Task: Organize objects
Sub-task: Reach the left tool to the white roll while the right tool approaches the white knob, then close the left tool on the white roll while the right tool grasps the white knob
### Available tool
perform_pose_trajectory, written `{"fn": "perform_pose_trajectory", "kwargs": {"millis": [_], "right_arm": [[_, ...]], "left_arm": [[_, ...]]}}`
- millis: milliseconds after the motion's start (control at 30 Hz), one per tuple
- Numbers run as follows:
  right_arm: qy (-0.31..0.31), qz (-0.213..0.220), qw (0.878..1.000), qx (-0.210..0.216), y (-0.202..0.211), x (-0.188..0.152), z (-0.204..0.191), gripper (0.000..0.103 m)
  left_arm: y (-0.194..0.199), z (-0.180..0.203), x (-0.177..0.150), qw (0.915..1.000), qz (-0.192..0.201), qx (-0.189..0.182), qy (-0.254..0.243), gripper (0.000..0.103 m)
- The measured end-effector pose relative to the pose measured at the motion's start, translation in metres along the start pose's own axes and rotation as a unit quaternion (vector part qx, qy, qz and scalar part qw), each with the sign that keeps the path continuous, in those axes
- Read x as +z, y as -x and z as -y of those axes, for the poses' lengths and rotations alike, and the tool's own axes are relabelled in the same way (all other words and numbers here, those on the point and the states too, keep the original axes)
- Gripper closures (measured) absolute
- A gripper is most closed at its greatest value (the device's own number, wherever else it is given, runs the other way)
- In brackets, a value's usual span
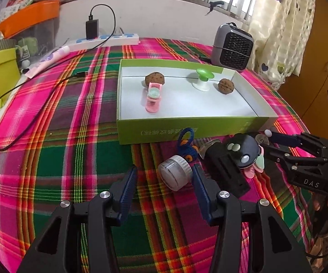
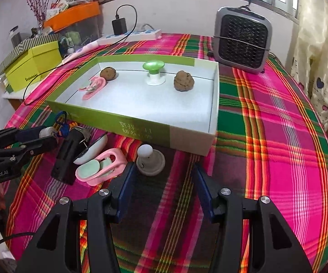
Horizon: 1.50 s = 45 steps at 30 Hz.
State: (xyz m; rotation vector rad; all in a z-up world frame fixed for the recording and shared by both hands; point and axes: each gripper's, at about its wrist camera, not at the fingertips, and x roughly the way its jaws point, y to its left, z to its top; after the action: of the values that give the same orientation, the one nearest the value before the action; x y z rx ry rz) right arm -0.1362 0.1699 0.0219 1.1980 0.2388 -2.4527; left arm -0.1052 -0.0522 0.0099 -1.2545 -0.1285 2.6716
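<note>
A shallow green box (image 1: pixel 186 132) (image 2: pixel 118 122) holds two walnuts (image 1: pixel 155 79) (image 1: pixel 226 86), a green-topped white knob (image 1: pixel 203 77) and a pink clip (image 1: pixel 153 97). In front of it a small clear jar with a grey cap (image 1: pixel 175 175) lies on its side between the fingers of my left gripper (image 1: pixel 164 175), close to the right pad and apart from the left one; the gripper is open. My right gripper (image 2: pixel 164 170) is open and holds nothing. A grey-white knob (image 2: pixel 150 161) stands just ahead of its left finger. Beside the knob lies a second pink clip (image 2: pixel 102 168).
A black cylinder (image 2: pixel 68 154), a white oval piece (image 2: pixel 94 147) and a blue-orange knitted charm (image 1: pixel 186 145) crowd the cloth between the grippers. A grey fan heater (image 2: pixel 243 43) stands behind the box's right end. A power strip (image 1: pixel 104 39) and a black cable (image 1: pixel 27 91) lie on the left.
</note>
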Motion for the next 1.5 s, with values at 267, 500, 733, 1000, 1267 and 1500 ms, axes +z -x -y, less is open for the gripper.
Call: {"fn": "perform_pose_trajectory", "kwargs": {"millis": [267,500,733,1000,1267,1500], "right_arm": [[0.013,-0.002,1.0,-0.004,-0.004,0.005,-0.002,0.05],[0.014,-0.002,1.0,-0.007,-0.005,0.006,-0.002,0.05],[0.015,-0.002,1.0,-0.008,-0.005,0.006,-0.003,0.052],[0.021,0.001,1.0,-0.002,-0.004,0.006,-0.009,0.066],[0.026,0.002,1.0,0.004,-0.004,0.006,-0.013,0.076],[0.026,0.002,1.0,0.004,-0.004,0.006,-0.013,0.076]], "left_arm": [[-0.004,0.0,0.003,1.0,0.001,0.007,-0.005,0.055],[-0.004,-0.002,0.004,1.0,0.002,0.003,0.0,0.055],[-0.004,-0.003,0.005,1.0,0.004,0.005,0.006,0.067],[-0.005,-0.005,0.006,1.0,0.004,0.001,0.008,0.08],[-0.004,-0.008,0.005,0.9999,0.004,-0.008,0.014,0.083],[-0.003,-0.01,0.004,0.9998,0.005,-0.01,0.018,0.084]]}}
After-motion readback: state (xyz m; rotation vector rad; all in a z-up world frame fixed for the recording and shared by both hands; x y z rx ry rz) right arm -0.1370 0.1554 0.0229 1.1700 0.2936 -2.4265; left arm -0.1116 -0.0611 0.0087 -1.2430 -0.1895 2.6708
